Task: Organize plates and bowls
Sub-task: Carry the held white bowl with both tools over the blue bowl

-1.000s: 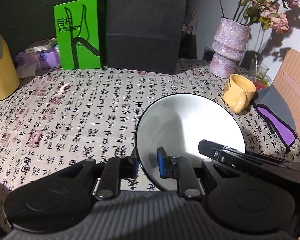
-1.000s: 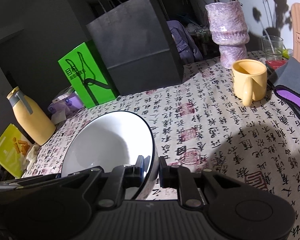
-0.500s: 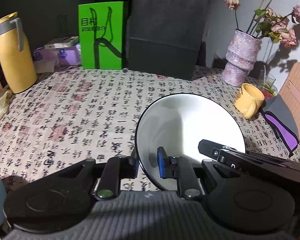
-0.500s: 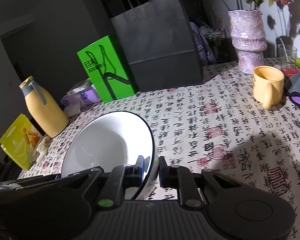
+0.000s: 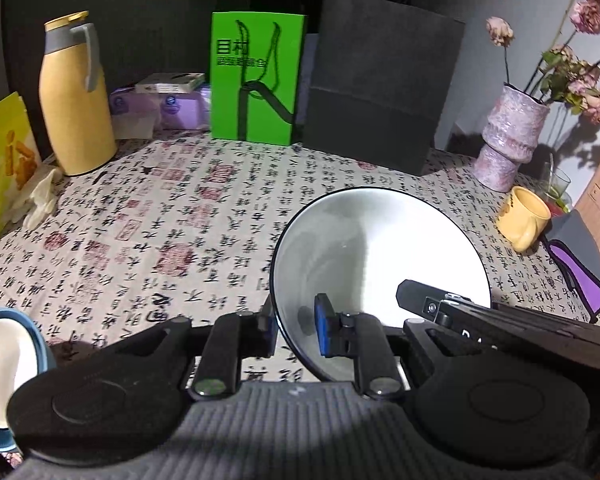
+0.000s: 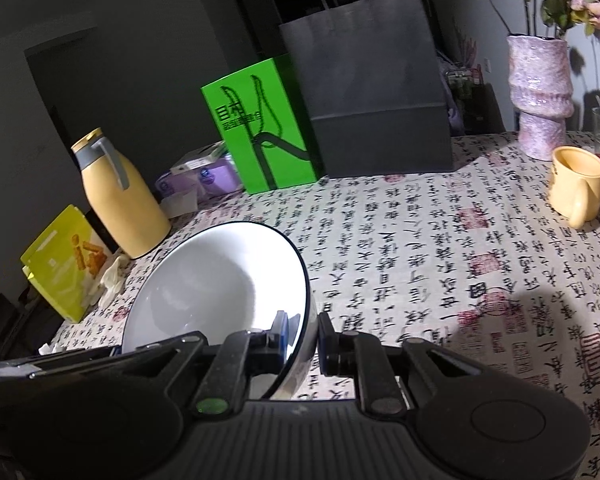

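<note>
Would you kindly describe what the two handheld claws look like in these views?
Both the left claw and the right claw are matte black, with ribbed grey bodies, round side discs, silver pivot screws and blue finger pads. The right one has a small green dot by one pivot. No cables or sleeves show.

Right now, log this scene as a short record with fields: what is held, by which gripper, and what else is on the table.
held item: white bowl with a dark rim
left gripper: shut on the bowl's rim
right gripper: shut on the opposite rim
surface: table under a cloth printed with characters
other dish: blue bowl, at the lower left edge of the left view
nearby: yellow mug, yellow jug, pink vase, green bag, black bag
</note>
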{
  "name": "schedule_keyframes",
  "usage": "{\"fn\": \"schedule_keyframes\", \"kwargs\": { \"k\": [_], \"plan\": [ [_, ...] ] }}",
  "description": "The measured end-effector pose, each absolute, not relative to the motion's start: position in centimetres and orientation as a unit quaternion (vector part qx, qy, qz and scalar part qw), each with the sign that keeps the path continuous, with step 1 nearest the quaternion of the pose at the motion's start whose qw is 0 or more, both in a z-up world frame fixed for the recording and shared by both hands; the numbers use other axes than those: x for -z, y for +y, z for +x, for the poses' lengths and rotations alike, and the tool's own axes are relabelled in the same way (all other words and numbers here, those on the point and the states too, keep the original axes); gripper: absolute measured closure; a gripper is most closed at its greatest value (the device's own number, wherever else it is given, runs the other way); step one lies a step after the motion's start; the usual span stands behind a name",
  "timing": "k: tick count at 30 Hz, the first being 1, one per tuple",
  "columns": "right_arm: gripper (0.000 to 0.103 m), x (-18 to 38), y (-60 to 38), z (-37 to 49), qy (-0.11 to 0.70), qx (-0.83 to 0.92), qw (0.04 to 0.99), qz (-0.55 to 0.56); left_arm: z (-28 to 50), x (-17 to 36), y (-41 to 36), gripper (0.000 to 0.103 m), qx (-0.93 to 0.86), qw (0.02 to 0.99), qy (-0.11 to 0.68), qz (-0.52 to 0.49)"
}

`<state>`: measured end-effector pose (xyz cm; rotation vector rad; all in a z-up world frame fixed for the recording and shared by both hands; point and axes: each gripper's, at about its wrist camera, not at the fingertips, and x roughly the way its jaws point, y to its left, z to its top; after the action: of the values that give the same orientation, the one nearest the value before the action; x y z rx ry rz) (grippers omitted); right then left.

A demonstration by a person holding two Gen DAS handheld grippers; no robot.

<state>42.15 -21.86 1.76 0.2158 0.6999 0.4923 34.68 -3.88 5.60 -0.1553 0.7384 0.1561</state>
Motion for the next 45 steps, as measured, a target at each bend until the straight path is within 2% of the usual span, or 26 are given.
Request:
{"fn": "schedule_keyframes", "kwargs": {
  "k": [45],
  "plan": [
    [0.088, -2.4, -3.8, 37.0, 0.345, -0.319, 0.882, 0.035, 26.7, -5.6, 14.0, 0.085, -0.153, 0.916, 0.341, -0.144]
  ]
}}
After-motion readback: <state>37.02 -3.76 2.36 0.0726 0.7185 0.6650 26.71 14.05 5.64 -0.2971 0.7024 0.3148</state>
